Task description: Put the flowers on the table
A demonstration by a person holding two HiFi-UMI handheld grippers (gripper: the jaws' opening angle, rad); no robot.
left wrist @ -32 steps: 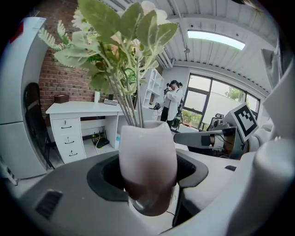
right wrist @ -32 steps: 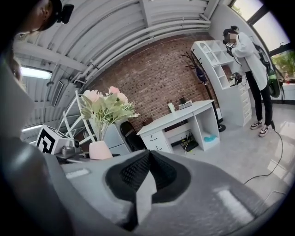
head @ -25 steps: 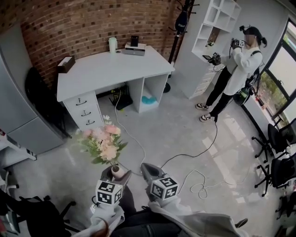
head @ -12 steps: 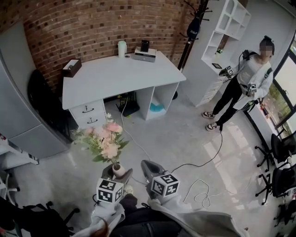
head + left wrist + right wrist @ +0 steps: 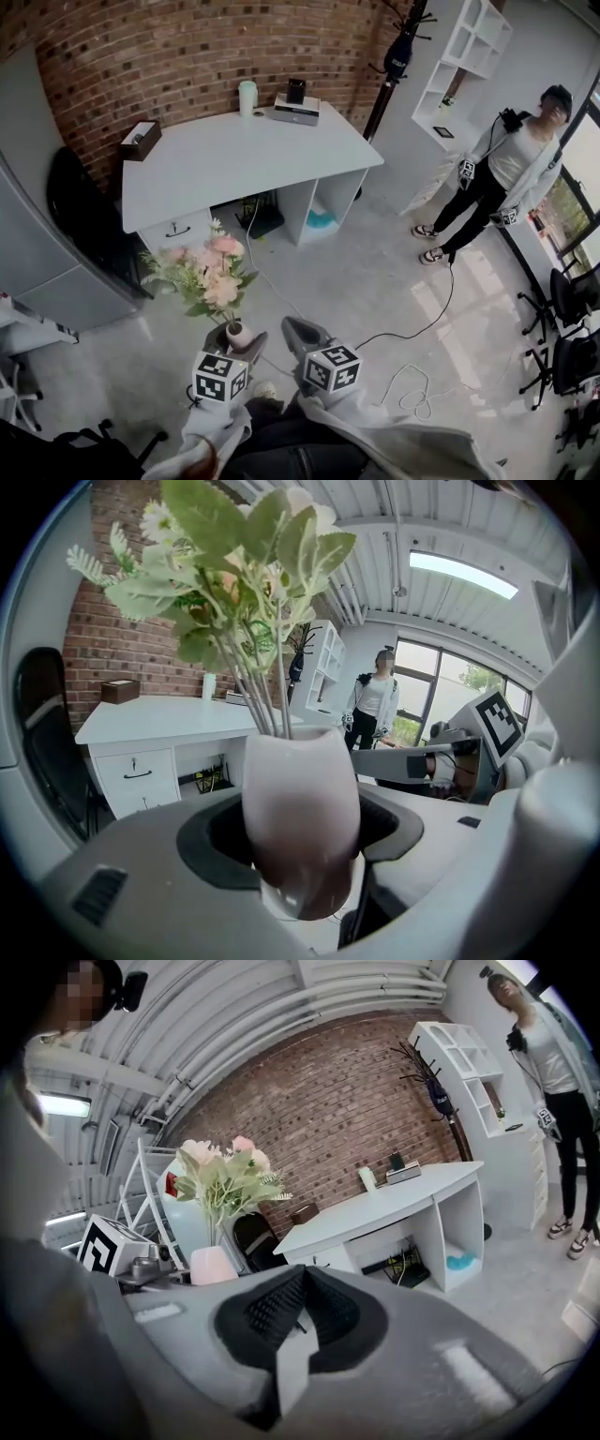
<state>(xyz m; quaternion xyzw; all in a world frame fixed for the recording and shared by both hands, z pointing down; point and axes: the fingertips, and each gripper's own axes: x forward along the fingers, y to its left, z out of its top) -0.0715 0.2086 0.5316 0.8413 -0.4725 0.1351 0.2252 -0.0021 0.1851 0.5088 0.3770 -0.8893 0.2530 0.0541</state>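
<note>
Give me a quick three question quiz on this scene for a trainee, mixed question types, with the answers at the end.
1. Multiple choice: what is the left gripper shut on? A) a mug B) the vase of flowers C) a cable
2. True or false: the right gripper has its jaws together with nothing between them.
3. Fill in: the white desk, where no flowers stand yet, is set against a ___ wall.
Key: 1 B; 2 true; 3 brick.
</note>
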